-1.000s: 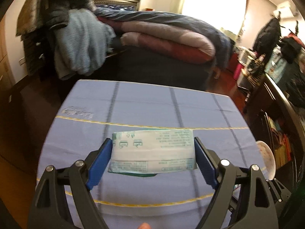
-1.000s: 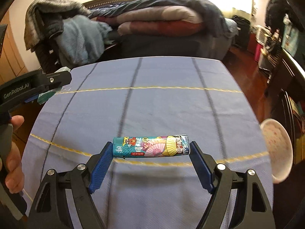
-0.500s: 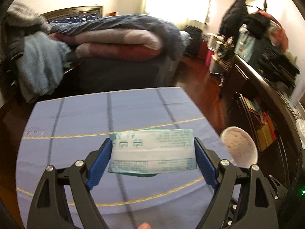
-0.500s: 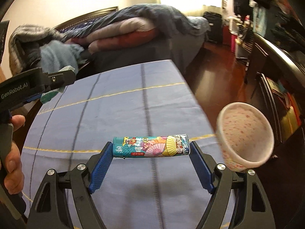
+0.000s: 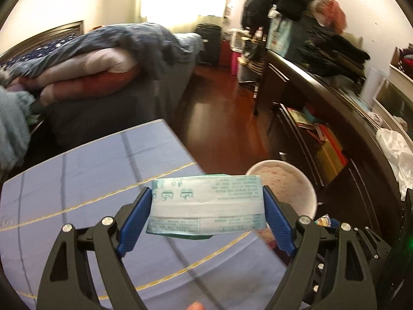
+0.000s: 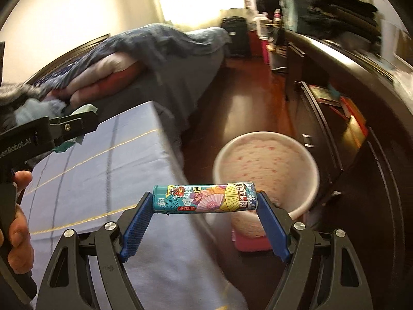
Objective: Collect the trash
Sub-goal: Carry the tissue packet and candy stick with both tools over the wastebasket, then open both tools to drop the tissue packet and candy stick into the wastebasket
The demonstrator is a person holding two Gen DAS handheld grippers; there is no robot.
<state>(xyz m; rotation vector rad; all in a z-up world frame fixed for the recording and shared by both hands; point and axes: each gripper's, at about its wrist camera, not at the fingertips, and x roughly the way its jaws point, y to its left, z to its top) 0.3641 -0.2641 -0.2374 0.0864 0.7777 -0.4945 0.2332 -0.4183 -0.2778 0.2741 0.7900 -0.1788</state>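
A: Foil-paper packet (image 5: 206,204), pale green, clamped end to end in the left gripper (image 5: 206,211), over the table edge (image 5: 178,139) near the bin (image 5: 304,188).
B: Light, crushable?
A: Likely. Right gripper (image 6: 204,206) pinches a printed tube (image 6: 204,199) by its ends, in front of the bin. Looks stiffer, maybe slick.

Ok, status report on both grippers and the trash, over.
Left gripper shut on pale green packet. Right gripper shut on colourful tube. Pink-speckled bin ahead, path clear.
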